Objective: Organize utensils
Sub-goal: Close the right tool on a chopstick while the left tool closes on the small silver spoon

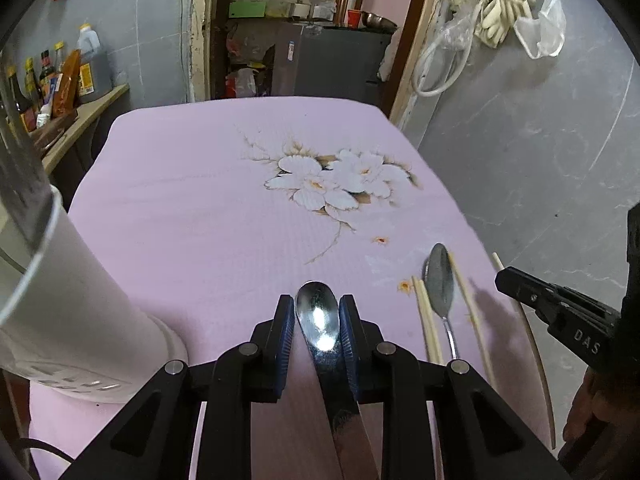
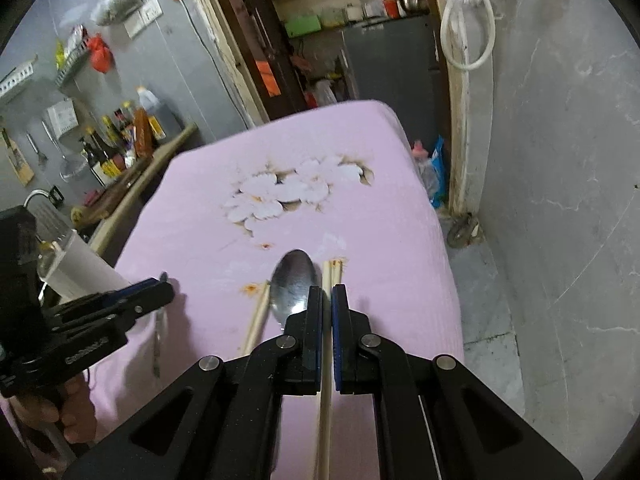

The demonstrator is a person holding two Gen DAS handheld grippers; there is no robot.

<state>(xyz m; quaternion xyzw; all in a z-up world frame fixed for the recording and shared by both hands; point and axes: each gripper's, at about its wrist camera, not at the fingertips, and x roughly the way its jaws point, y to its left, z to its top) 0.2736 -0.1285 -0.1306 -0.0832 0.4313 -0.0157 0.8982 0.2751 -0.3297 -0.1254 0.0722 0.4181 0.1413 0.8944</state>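
Spoon (image 1: 320, 320) pinched between narrowed jaws of left gripper (image 1: 316, 322), bowl forward — best kept level, carried left to white holder (image 1: 60, 300), dropped handle-first. Chopsticks (image 2: 326, 344) clamped in nearly closed right gripper (image 2: 327, 322); lift straight, clear of second spoon (image 2: 292, 280) and loose chopstick (image 2: 256, 316) lying on pink cloth (image 2: 360, 208) beyond.

Your surface (image 1: 192, 208) is pink, printed with white flowers (image 1: 340, 184) edged in brown and small orange blooms. Your left tool (image 1: 316, 312) is black with blue pads (image 1: 286, 332), gripping a shiny silver spoon (image 1: 320, 320). The chopsticks (image 2: 327, 280) are pale cream; the holder (image 1: 72, 320) is white
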